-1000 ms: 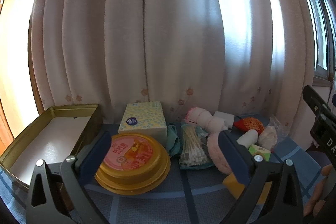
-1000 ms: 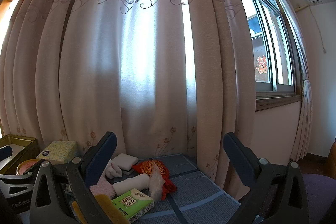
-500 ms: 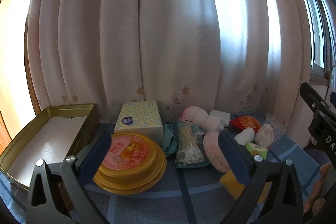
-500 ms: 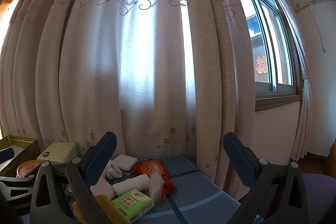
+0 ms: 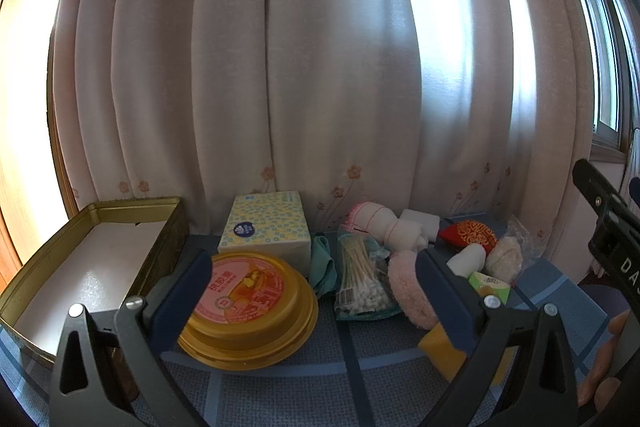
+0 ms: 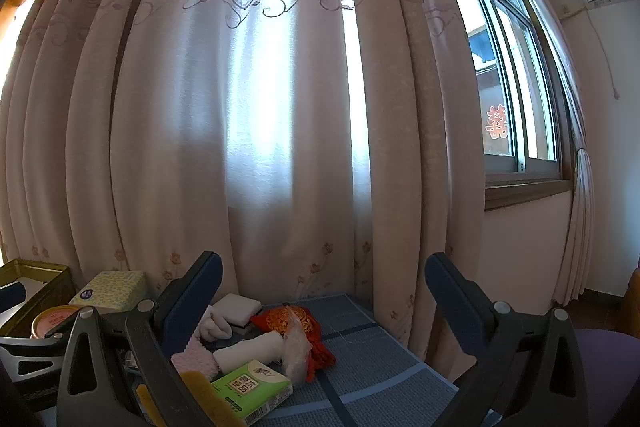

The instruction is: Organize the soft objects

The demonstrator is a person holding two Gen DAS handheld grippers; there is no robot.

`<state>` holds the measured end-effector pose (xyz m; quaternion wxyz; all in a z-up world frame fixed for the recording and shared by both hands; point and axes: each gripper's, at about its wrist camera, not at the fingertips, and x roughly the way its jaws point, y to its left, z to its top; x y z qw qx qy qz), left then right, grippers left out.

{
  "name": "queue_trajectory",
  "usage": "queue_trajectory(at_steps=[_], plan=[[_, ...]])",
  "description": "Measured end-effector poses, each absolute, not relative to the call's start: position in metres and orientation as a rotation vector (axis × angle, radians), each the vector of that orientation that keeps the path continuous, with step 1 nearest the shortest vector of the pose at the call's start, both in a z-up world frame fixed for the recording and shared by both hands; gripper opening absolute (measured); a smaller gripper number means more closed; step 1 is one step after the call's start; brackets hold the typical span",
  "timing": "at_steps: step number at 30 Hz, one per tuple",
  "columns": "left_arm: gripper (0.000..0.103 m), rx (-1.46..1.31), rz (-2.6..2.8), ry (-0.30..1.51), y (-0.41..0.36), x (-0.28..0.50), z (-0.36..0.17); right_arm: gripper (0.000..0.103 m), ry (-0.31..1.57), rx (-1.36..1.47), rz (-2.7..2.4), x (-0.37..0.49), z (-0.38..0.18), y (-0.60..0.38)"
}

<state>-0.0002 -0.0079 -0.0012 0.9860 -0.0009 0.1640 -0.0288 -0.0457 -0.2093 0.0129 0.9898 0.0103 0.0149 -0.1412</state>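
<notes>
In the left wrist view, the left hand-held gripper covers the near corner of the gold tin, part of the round yellow container and most of a yellow sponge. The pink puff is half hidden behind the right finger. The right hand-held gripper is cut off by the picture's edge, so its jaws cannot be read there. In the right wrist view, the green tissue pack shows print too small to read, and the gold tin is cropped at the left edge.
</notes>
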Motion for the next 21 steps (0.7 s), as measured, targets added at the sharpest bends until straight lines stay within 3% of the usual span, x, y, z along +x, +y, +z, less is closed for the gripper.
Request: queue_trajectory(at_steps=[21], plan=[[0.103, -0.002, -0.059, 0.33, -0.0074, -0.0001, -0.0014, 0.102, 0.026, 0.03, -0.288, -0.0466, 0.0118, -0.2099]])
